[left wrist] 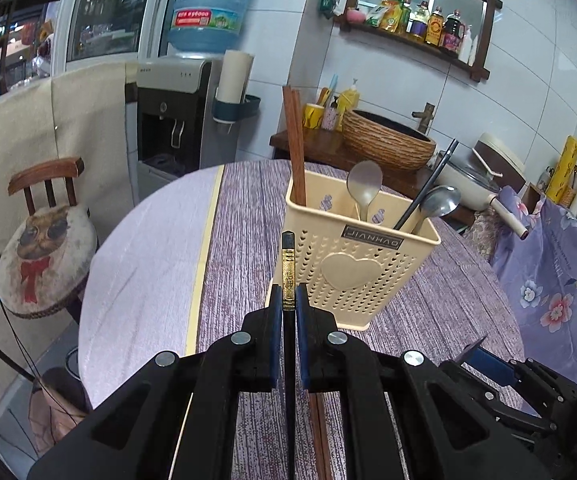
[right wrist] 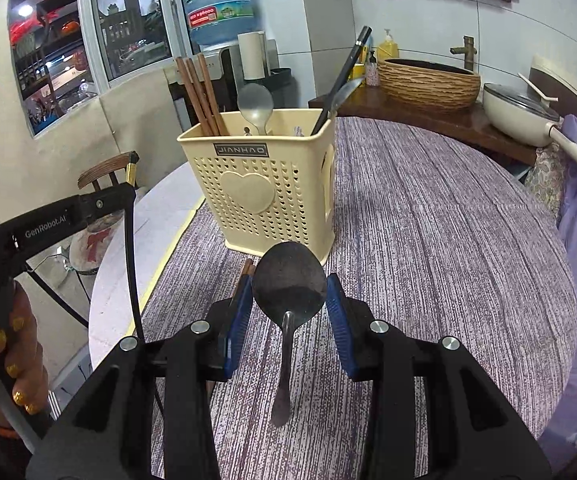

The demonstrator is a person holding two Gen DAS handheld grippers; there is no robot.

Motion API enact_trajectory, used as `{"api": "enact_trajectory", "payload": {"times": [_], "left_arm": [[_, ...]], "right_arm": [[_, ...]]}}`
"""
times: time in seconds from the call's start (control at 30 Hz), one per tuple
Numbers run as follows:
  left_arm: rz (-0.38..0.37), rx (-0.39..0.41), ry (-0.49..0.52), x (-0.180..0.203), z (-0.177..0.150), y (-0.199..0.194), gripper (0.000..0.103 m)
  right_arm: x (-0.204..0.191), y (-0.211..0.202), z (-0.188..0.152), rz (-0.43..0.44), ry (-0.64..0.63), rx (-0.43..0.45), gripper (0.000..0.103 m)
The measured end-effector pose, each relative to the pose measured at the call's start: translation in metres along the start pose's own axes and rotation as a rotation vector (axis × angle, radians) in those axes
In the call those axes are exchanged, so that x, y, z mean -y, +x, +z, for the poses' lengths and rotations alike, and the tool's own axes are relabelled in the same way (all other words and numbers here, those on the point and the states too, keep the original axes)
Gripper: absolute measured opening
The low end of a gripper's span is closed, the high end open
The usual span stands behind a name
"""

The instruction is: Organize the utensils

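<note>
The left tool [left wrist: 288, 300] is pinching a black gold-banded chopstick [left wrist: 288, 276], the right tool [right wrist: 289, 294] a dark metal spoon [right wrist: 289, 286] — aim each straight down into the cream perforated plastic holder [right wrist: 260, 188].

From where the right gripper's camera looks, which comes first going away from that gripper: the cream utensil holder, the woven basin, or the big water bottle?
1. Cream utensil holder: nearest, on the table just ahead of the right gripper, which grips a spoon.
2. Woven basin: farther, off to the right on the wooden counter.
3. Water bottle: farthest, high up, left of centre, atop the dispenser.
</note>
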State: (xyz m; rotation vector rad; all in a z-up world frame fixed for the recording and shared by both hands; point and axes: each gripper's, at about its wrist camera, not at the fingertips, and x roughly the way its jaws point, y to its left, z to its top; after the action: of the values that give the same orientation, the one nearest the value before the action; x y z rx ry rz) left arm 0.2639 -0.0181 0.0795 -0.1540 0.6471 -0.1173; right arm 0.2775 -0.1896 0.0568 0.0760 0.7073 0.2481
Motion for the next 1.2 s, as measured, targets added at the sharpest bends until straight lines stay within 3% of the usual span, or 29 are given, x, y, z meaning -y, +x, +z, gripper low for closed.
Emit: {"api": "enact_trajectory", "payload": {"times": [0.67, 1.0, 1.2], "left_arm": [[-0.051, 0.046, -0.006, -0.009, 0.022, -0.027, 0.008], [-0.147, 0.175, -0.021, 0.004, 0.102, -0.068, 0.008], [-0.156, 0.223, -0.031, 0.018, 0.150, -0.073, 0.008]], "right_arm": [[-0.006, -0.019, 0.013, 0.066, -0.022, 0.044, 0.038], [-0.025, -0.054, 0.095, 0.031, -0.092, 0.235, 0.038], [-0.032, -0.064, 0.157, -0.007, -0.093, 0.327, 0.038]]}}
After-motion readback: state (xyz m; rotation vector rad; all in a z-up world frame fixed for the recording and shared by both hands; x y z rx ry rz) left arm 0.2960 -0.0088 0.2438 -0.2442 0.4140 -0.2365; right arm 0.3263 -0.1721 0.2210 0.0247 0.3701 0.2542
